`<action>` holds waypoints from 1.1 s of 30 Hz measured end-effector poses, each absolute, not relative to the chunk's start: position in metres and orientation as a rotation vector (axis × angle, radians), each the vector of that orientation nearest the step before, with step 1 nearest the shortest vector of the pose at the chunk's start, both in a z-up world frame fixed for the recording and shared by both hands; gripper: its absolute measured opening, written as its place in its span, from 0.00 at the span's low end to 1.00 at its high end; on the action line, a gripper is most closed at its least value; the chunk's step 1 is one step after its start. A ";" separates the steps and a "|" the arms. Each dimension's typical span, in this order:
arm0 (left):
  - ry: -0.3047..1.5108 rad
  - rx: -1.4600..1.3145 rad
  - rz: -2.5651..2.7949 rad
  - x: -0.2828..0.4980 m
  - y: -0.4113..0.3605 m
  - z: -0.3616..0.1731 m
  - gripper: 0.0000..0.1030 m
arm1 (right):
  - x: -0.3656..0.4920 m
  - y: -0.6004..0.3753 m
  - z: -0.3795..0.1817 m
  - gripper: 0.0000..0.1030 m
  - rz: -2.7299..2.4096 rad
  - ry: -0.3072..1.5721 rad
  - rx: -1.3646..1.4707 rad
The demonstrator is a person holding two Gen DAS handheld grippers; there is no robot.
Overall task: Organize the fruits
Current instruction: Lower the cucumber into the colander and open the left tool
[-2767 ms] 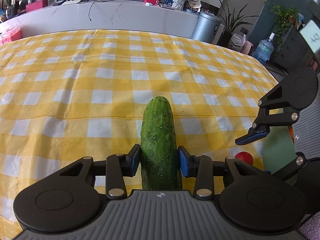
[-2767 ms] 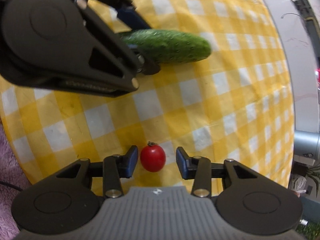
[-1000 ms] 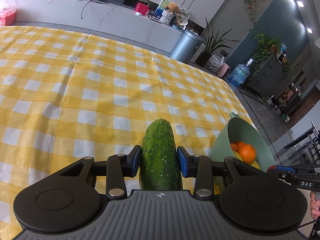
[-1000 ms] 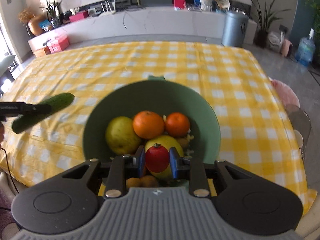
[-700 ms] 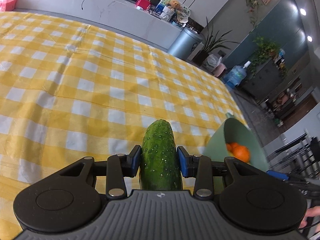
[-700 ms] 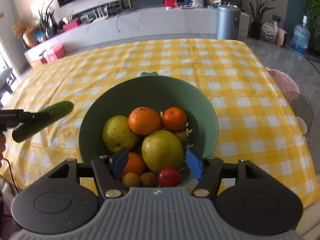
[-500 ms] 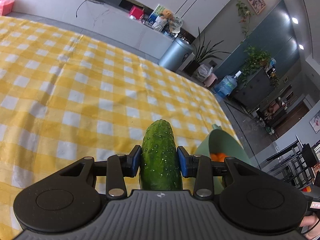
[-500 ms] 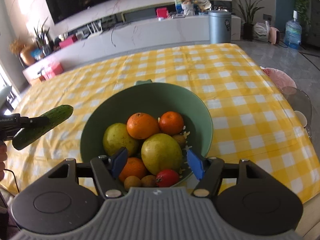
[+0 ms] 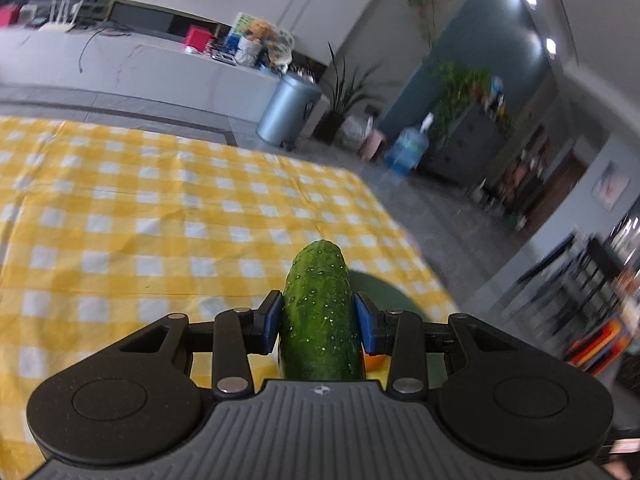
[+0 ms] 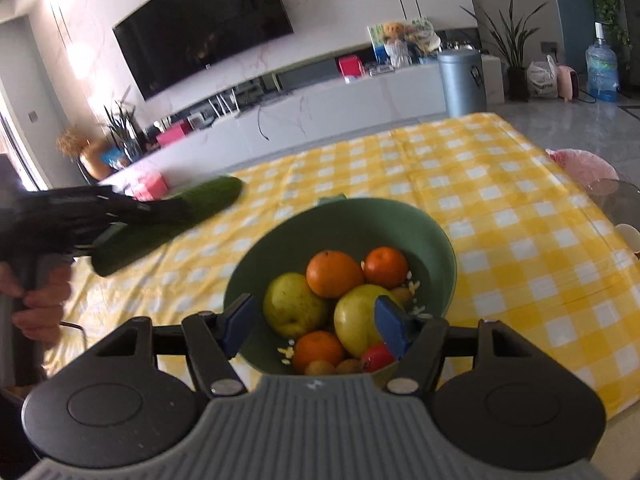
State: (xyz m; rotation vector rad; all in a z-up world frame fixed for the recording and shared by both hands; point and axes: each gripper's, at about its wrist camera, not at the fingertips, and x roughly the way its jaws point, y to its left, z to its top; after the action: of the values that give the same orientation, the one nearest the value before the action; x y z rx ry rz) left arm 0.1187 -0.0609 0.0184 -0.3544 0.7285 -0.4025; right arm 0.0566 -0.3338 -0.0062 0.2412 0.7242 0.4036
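My left gripper (image 9: 319, 322) is shut on a green cucumber (image 9: 320, 312) and holds it in the air; the cucumber also shows in the right wrist view (image 10: 168, 224), up left of the bowl. A green bowl (image 10: 400, 220) on the yellow checked tablecloth (image 10: 500, 208) holds oranges (image 10: 334, 274), two yellow-green fruits (image 10: 294, 304), small brown fruits and a red tomato (image 10: 376, 358) at its near rim. The bowl's rim shows just behind the cucumber in the left wrist view (image 9: 384, 292). My right gripper (image 10: 316, 322) is open and empty above the bowl's near side.
The table's right edge drops to a grey floor (image 9: 460, 216). A pink chair (image 10: 584, 168) stands at the far right of the table. A white counter (image 10: 340, 100), a grey bin (image 10: 462, 80) and a water bottle (image 10: 602, 72) stand behind.
My right gripper opened and dropped the tomato into the bowl, then drew back and up. My left gripper carried the cucumber right and up, toward the bowl.
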 end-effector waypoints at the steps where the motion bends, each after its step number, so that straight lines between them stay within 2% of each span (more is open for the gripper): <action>1: 0.738 -0.327 -0.408 0.122 -0.070 0.015 0.42 | 0.056 -0.335 -0.006 0.62 0.415 0.720 0.256; 17: 0.832 -0.018 -0.467 0.163 -0.149 -0.024 0.41 | 0.046 -0.328 -0.012 0.61 0.478 0.716 0.268; 23: 0.804 0.013 -0.398 0.154 -0.150 -0.021 0.43 | 0.056 -0.331 -0.021 0.61 0.345 0.733 0.257; 25: 0.715 0.055 -0.359 0.145 -0.151 -0.013 0.44 | 0.059 -0.332 -0.023 0.61 0.296 0.737 0.251; 26: 0.677 0.069 -0.341 0.140 -0.151 -0.008 0.45 | 0.060 -0.333 -0.023 0.61 0.281 0.739 0.250; 28: 0.661 0.070 -0.341 0.136 -0.150 0.000 0.55 | 0.061 -0.334 -0.024 0.61 0.266 0.743 0.248; 32: 0.659 0.076 -0.328 0.131 -0.149 0.010 0.62 | 0.062 -0.331 -0.024 0.61 0.237 0.751 0.221; 33: 0.661 0.079 -0.320 0.130 -0.150 0.013 0.67 | 0.062 -0.330 -0.024 0.61 0.228 0.751 0.214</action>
State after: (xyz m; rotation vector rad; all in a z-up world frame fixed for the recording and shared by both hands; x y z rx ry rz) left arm 0.1300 -0.1500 0.0128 0.0791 0.6611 -0.3204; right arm 0.0623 -0.3301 -0.0241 0.2140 0.7508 0.2281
